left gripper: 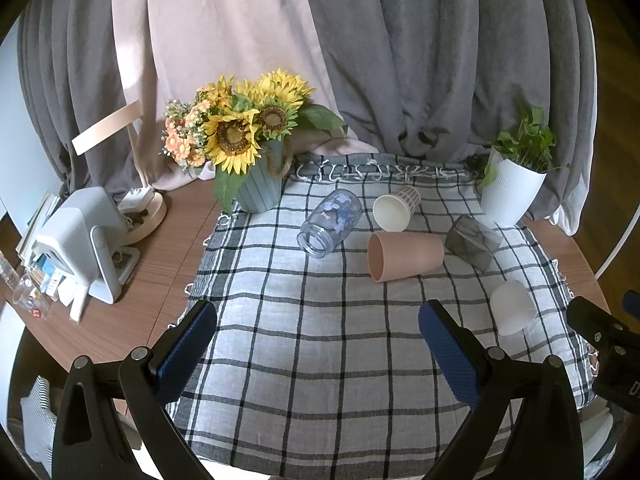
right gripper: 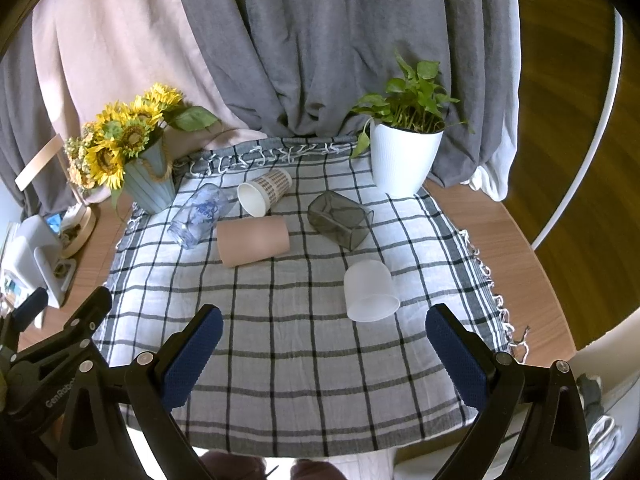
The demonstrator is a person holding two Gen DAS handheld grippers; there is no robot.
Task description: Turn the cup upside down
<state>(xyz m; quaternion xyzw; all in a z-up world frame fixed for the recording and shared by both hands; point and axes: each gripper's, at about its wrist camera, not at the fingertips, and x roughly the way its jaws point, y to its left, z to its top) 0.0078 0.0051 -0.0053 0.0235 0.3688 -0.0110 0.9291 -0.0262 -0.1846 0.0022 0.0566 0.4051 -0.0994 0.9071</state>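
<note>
Several cups lie on a checked cloth (left gripper: 320, 340). A pink cup (left gripper: 406, 255) (right gripper: 253, 240) lies on its side at the middle. A paper cup (left gripper: 396, 208) (right gripper: 264, 192) and a clear flowered glass jar (left gripper: 330, 222) (right gripper: 198, 214) lie on their sides behind it. A dark smoky square glass (left gripper: 474, 242) (right gripper: 340, 220) lies to the right. A frosted white cup (left gripper: 513, 307) (right gripper: 371, 291) stands mouth down at the right. My left gripper (left gripper: 318, 344) is open and empty over the near cloth. My right gripper (right gripper: 324, 350) is open and empty, just short of the white cup.
A sunflower pot (left gripper: 258, 188) (right gripper: 150, 184) stands at the back left of the cloth and a white plant pot (left gripper: 510, 192) (right gripper: 404, 160) at the back right. A white device (left gripper: 86, 240) and clutter sit on the wooden table (left gripper: 160, 272) at left. Curtains hang behind.
</note>
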